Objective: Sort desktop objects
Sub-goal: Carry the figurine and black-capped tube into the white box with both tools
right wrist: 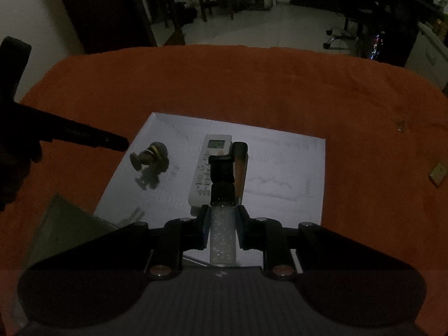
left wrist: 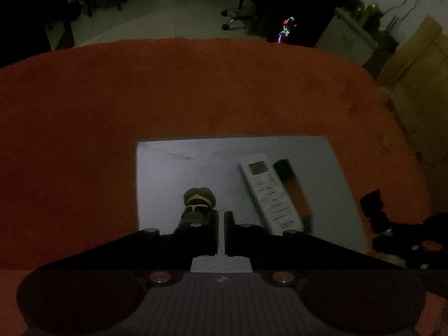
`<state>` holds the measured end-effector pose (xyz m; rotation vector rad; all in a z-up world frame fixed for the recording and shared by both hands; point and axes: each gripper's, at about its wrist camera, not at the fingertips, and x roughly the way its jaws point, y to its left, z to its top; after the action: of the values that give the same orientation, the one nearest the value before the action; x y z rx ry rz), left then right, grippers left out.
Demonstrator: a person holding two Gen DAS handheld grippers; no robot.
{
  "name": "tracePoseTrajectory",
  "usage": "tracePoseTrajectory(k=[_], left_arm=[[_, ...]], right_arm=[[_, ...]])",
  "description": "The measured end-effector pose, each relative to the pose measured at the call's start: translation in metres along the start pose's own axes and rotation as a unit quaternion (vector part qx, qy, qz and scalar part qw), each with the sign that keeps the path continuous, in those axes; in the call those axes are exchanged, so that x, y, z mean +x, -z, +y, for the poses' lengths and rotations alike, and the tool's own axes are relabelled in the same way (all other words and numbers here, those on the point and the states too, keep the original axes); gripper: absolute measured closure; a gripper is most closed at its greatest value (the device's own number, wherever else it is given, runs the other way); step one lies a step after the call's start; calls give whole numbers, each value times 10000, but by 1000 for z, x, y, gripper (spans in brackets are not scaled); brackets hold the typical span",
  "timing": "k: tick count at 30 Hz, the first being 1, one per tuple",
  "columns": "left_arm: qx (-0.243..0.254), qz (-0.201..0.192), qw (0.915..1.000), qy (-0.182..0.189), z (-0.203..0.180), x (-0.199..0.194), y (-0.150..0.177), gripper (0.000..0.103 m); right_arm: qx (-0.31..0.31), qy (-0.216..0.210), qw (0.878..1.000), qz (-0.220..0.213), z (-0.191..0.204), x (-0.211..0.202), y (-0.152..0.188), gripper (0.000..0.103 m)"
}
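Note:
A white sheet (left wrist: 196,162) lies on the orange tablecloth (left wrist: 140,98). On it are a small dark figurine with yellow bands (left wrist: 199,197), a white remote control (left wrist: 270,193) and an orange-and-black tube (left wrist: 292,187) beside the remote. My left gripper (left wrist: 224,218) is shut with nothing between its fingers, and the figurine sits just past its left fingertip. In the right wrist view my right gripper (right wrist: 222,212) is shut on a glittery pen with a black cap (right wrist: 222,238), held above the remote (right wrist: 208,165). The figurine (right wrist: 151,162) lies to the left, under the dark left gripper (right wrist: 120,142).
A greenish translucent triangular piece (right wrist: 61,224) lies at the sheet's near-left corner. A small tan block (right wrist: 438,172) rests on the cloth far right. Beyond the table's far edge are a tiled floor, chairs and a cardboard box (left wrist: 414,84). The room is dim.

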<state>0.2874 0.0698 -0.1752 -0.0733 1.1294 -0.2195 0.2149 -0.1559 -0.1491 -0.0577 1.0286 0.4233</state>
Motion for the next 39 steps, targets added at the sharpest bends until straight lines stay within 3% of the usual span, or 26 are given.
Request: tracePoseTrajectory(k=[2, 4, 5, 6, 9, 15, 17, 18, 19, 21, 25, 33, 39], left_arm=[[17, 113, 9998, -170, 0, 14, 1, 82], [-2, 114, 9989, -462, -1, 26, 2, 5], [26, 2, 9977, -676, -2, 30, 3, 2], [85, -45, 9964, -839, -3, 34, 3, 3], [394, 161, 9956, -833, -6, 52, 1, 10], [882, 345, 9901, -1040, -16, 76, 2, 8], [915, 428, 9896, -1027, -16, 83, 2, 21], [862, 494, 9911, -889, -14, 85, 3, 40], [823, 593, 9919, -761, -13, 87, 6, 65], [891, 540, 9916, -770, -17, 88, 9, 67], [985, 18, 9906, -945, -28, 73, 13, 67], [625, -342, 9952, -671, -36, 14, 3, 67], [602, -838, 9943, -265, -47, -56, 13, 67]], right_arm=[[9, 14, 10000, 22, 0, 2, 0, 81], [21, 9, 10000, 58, 1, 3, -1, 81], [23, 6, 10000, 69, 1, 3, -1, 81], [19, -7, 10000, 79, 1, 3, -1, 81], [13, -42, 9999, 93, 2, 4, 0, 81], [2, -79, 9998, 161, 2, 8, 5, 81], [2, -94, 9998, 180, 4, 9, 9, 81], [4, -117, 9997, 194, 4, 9, 11, 81], [-2, -148, 9997, 207, 5, 10, 12, 81], [-25, -177, 9996, 225, 6, 10, 16, 81], [-34, -201, 9995, 231, 5, 9, 20, 81], [58, -195, 9997, 104, -7, -3, 19, 81], [135, -287, 9994, -157, -11, -31, 19, 81]])
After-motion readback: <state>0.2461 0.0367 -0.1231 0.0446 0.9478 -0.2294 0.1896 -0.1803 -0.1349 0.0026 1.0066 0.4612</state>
